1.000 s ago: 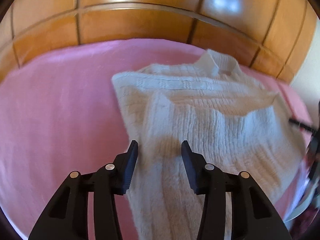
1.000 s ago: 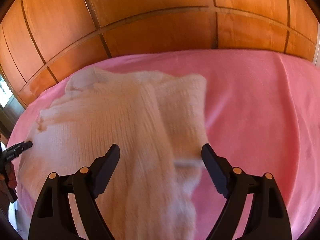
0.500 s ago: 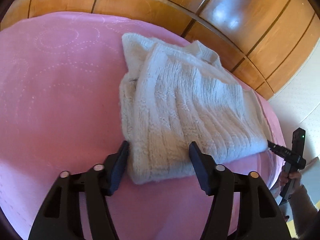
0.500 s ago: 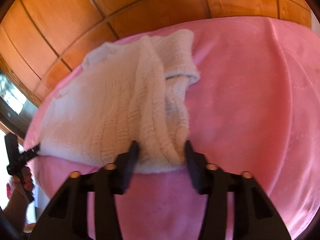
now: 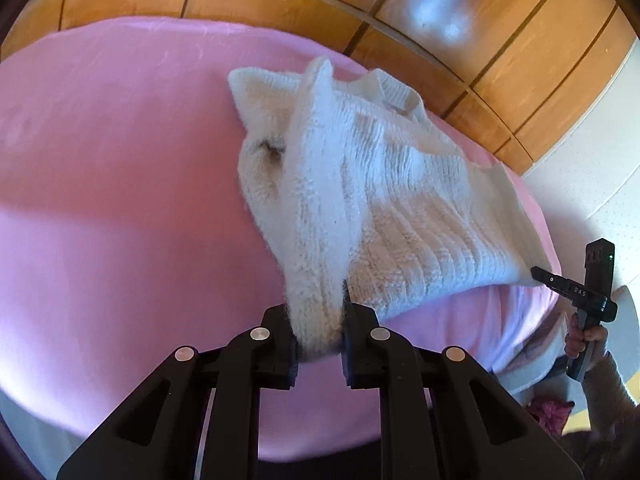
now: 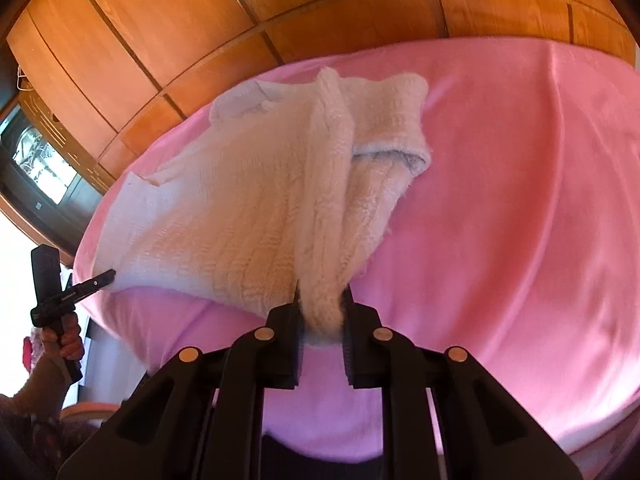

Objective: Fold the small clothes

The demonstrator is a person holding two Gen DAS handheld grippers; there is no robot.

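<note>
A cream knitted sweater [image 5: 400, 200] lies on the pink bed cover [image 5: 120, 200], collar at the far side. My left gripper [image 5: 316, 312] is closing its jaws on the sweater's near left corner, and the bunched knit is pinched between the pads. My right gripper [image 6: 320, 308] closes the same way on the near right corner of the sweater [image 6: 240, 208]. Each view shows the other gripper at the opposite corner: the right gripper [image 5: 536, 271] and the left gripper [image 6: 110, 275]. The near hem hangs taut between them, raised off the cover.
Wooden wardrobe panels [image 5: 520, 40] stand behind the bed. The pink cover [image 6: 520, 200] spreads wide to the right of the sweater. A glass-fronted cabinet [image 6: 40, 160] is at the far left. A hand [image 5: 584, 336] grips the right tool's handle beyond the bed edge.
Both grippers drew back to the sweater's near hem and closed on its corners. The hem now lifts off the cover and bunches between the pads.
</note>
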